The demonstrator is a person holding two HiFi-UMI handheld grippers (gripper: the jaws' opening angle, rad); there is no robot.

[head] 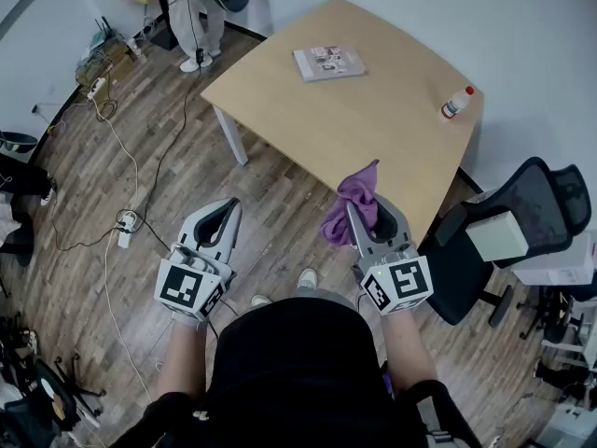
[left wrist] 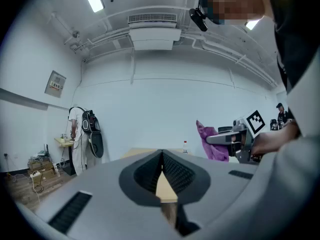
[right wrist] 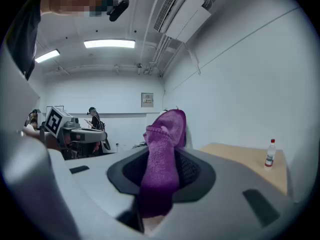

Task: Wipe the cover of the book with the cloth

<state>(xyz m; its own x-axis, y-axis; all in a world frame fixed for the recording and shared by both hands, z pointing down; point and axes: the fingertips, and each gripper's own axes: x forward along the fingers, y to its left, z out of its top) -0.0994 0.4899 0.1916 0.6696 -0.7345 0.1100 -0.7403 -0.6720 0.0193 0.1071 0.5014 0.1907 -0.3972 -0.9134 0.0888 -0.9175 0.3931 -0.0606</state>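
A book [head: 328, 63] with a pale printed cover lies flat near the far left corner of the light wooden table [head: 373, 129]. My right gripper [head: 366, 209] is shut on a purple cloth [head: 353, 202], held in the air off the table's near edge; the cloth [right wrist: 161, 159] drapes out between the jaws in the right gripper view. My left gripper [head: 222, 215] is shut with nothing in it, hovering over the wooden floor well short of the table. Its closed jaws [left wrist: 162, 156] point at the table's edge.
A small white bottle [head: 456, 103] with a red cap stands near the table's right edge. A black office chair [head: 508, 222] sits to the right of me. Cables and a power strip [head: 125, 224] trail across the floor at left. A person [head: 198, 12] stands at the far left.
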